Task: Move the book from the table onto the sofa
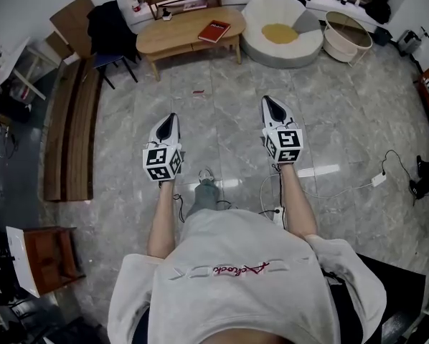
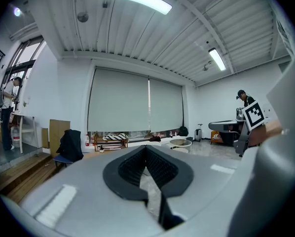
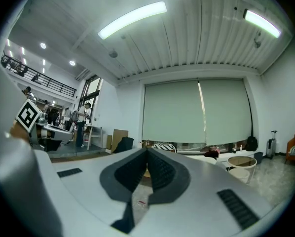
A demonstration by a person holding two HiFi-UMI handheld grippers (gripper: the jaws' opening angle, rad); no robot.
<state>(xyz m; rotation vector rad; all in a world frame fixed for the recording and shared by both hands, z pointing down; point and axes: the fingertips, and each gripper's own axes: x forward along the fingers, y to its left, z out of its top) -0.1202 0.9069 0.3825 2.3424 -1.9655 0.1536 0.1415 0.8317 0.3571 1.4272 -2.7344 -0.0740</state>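
While I look down through the head view, I see both grippers held out over the grey tiled floor [image 1: 222, 120], well apart from each other and well short of the furniture ahead. The left gripper [image 1: 173, 117] has its fingers pressed together, with nothing between them. In the left gripper view its dark pads [image 2: 160, 169] meet in one line at the tip, and only the floor shows below them. The right gripper [image 1: 267, 101] is in the same state: in the right gripper view the two pads [image 3: 162, 172] touch each other and carry nothing. Each gripper points forward, toward the far side of the room.

The book [image 1: 214, 31], a red one, lies flat on the low wooden table [image 1: 171, 40], near that table's right end. No gripper is near it. Just to the right of the table stands the round white sofa [image 1: 261, 49], and a yellow cushion [image 1: 280, 33] lies in the middle of it. Further right is a round pale basket [image 1: 347, 40] on thin legs.

To the left of the table a chair with a dark jacket [image 1: 110, 24] over it stands on the floor. A long wooden bench [image 1: 71, 127] runs along the left side. On the right, a white plug block [image 1: 378, 180] lies on the floor with a thin cable leading from it.
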